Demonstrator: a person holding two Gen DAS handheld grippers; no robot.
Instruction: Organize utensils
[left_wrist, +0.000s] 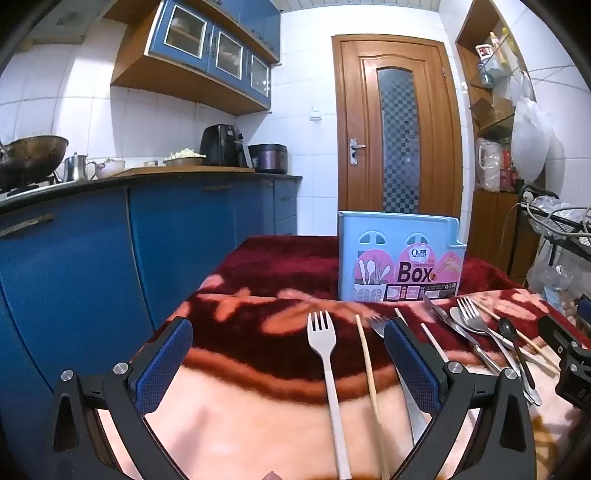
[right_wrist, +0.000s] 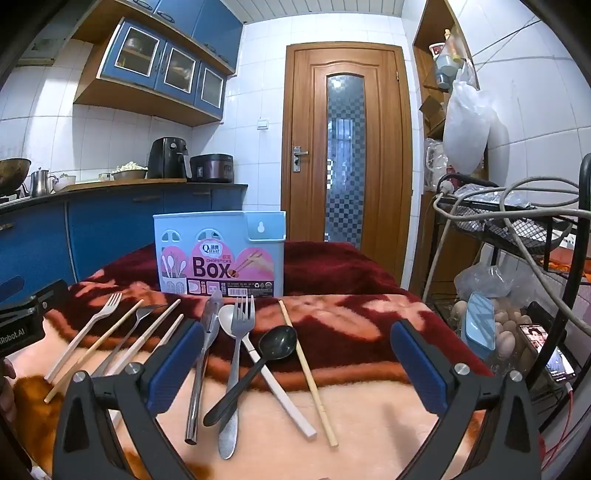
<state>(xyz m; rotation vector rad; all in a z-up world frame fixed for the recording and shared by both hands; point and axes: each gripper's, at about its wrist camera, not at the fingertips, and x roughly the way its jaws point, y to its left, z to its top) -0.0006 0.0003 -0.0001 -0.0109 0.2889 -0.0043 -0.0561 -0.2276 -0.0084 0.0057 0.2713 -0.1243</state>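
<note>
Left fingers (left_wrist: 288, 362): apart, empty, low centre.
Right fingers (right_wrist: 295, 363): apart, empty.
Utensils (right_wrist: 236, 354): loose on the blanket (right_wrist: 369, 325), mid-frame; some handles cut off.
Box (right_wrist: 221, 254): upright behind them.
Room: door (right_wrist: 347, 155) beyond.

Both fisheye views are showing a fairly bright kitchen, with light falling from above and front and washing the white wall tiles (left_wrist: 314, 74) evenly. The near part of the blanket (right_wrist: 369, 417) is glaring pale, almost overexposed, while its far dark red part is staying deep and murky. Straight lines such as the door (right_wrist: 347, 147) and the cupboards (left_wrist: 207, 51) are bowing toward the edges, and black vignetting is closing in at every corner. Fine detail is looking soft and slightly smeared throughout.
</note>
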